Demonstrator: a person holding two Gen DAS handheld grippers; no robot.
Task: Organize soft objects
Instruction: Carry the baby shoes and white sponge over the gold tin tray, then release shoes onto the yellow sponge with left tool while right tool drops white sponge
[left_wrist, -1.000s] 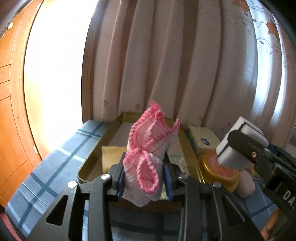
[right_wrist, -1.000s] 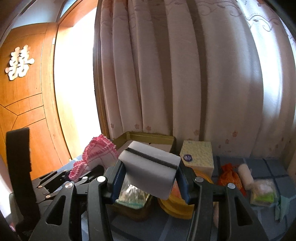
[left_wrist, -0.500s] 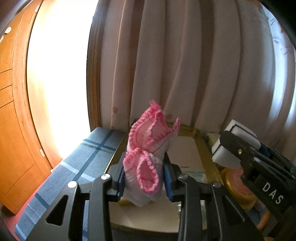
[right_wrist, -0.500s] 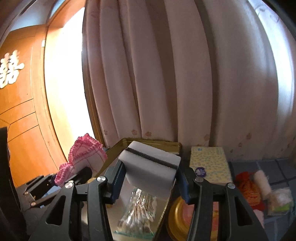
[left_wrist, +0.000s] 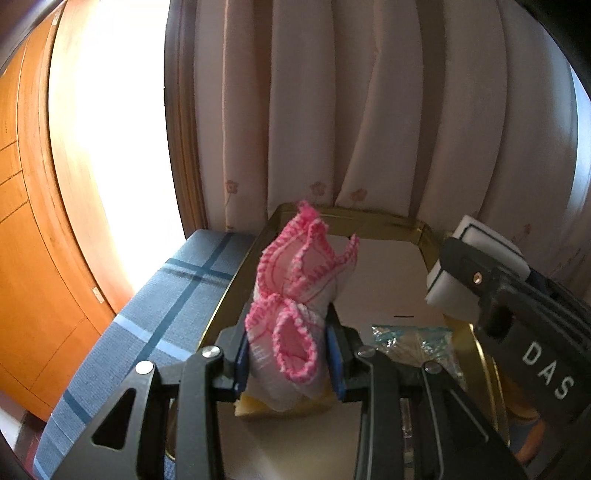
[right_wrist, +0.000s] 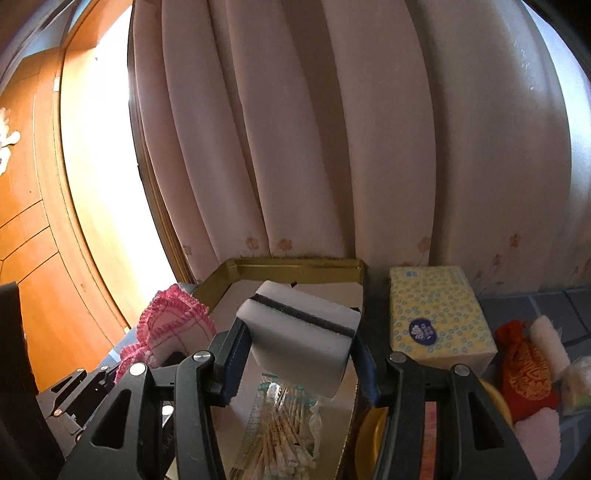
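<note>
We had the pink-trimmed cloth bundle (left_wrist: 295, 295) clamped in the left hand-held gripper (left_wrist: 288, 358) and the white sponge (right_wrist: 301, 332) clamped in the right hand-held gripper (right_wrist: 295, 358), both poised over the gold tray (left_wrist: 369, 216); we judged it best to lower each onto bare tray floor toward twelve o'clock, clear of the bagged cotton swabs (right_wrist: 280, 432), before letting go. Only the right wrist view showed the tissue box (right_wrist: 436, 314) and red pouch (right_wrist: 524, 365) at three o'clock, while the left alone showed the blue checked worktop (left_wrist: 159, 306) and a yellow pad (left_wrist: 255, 406) under the bundle.
</note>
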